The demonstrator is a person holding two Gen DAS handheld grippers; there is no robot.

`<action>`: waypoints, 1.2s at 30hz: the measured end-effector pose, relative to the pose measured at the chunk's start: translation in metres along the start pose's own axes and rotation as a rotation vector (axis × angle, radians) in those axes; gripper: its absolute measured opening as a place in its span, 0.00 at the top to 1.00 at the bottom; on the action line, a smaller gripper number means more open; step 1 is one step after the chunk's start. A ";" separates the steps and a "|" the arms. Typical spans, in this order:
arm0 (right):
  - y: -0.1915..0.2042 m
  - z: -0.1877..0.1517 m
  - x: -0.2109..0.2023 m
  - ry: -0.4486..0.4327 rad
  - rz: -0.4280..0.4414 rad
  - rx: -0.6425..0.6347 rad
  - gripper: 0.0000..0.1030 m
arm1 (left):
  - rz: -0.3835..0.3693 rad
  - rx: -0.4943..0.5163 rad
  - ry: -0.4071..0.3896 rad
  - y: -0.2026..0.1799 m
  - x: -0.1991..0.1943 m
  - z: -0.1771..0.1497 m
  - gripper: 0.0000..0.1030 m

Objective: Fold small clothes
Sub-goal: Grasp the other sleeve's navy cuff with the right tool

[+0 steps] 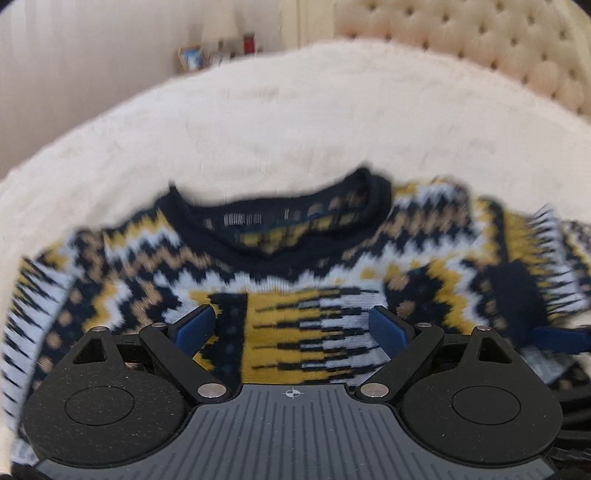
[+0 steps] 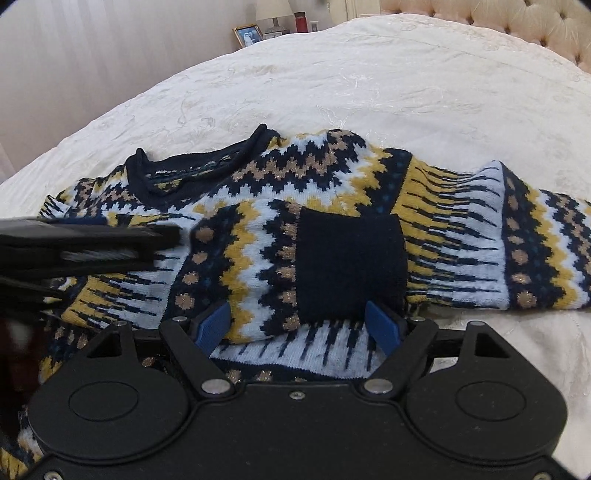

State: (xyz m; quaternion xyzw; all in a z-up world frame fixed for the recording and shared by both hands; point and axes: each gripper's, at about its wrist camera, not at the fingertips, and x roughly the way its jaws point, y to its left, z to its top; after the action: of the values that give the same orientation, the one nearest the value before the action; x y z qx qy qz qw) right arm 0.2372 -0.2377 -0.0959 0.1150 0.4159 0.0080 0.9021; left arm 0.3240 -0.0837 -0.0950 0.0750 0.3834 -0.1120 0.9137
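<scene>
A small knitted sweater [image 1: 295, 258] with navy, yellow, white and tan zigzags lies on the white bed, its navy collar [image 1: 280, 206] toward the far side. It also shows in the right wrist view [image 2: 332, 206], with a sleeve folded across the chest and its navy cuff [image 2: 347, 266] on top. My left gripper [image 1: 293, 325] is open, its blue pads just above the sweater's chest. My right gripper [image 2: 299, 325] is open, its pads either side of the navy cuff's near edge. The left gripper's black body [image 2: 85, 247] enters the right wrist view from the left.
The white bedspread [image 2: 369, 81] stretches beyond the sweater. A tufted cream headboard [image 2: 517, 26] stands at the far right. A nightstand with a picture frame [image 2: 248, 35], lamp and red bottle [image 2: 301, 21] is at the back, beside pale curtains.
</scene>
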 end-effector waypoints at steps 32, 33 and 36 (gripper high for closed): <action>-0.269 -0.056 -0.082 -0.435 -0.240 1.185 0.33 | -0.008 -0.024 -0.090 0.001 0.006 -0.022 0.03; -0.266 -0.055 -0.081 -0.437 -0.233 1.175 0.34 | -0.009 -0.025 -0.091 0.001 0.006 -0.022 0.04; -0.260 -0.053 -0.083 -0.441 -0.240 1.151 0.38 | -0.012 -0.026 -0.092 0.002 0.006 -0.022 0.03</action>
State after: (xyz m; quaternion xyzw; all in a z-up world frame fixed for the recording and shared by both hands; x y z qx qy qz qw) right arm 0.1221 -0.4895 -0.1223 0.5337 0.1678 -0.3423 0.7549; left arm 0.3133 -0.0777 -0.1142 0.0556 0.3428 -0.1158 0.9306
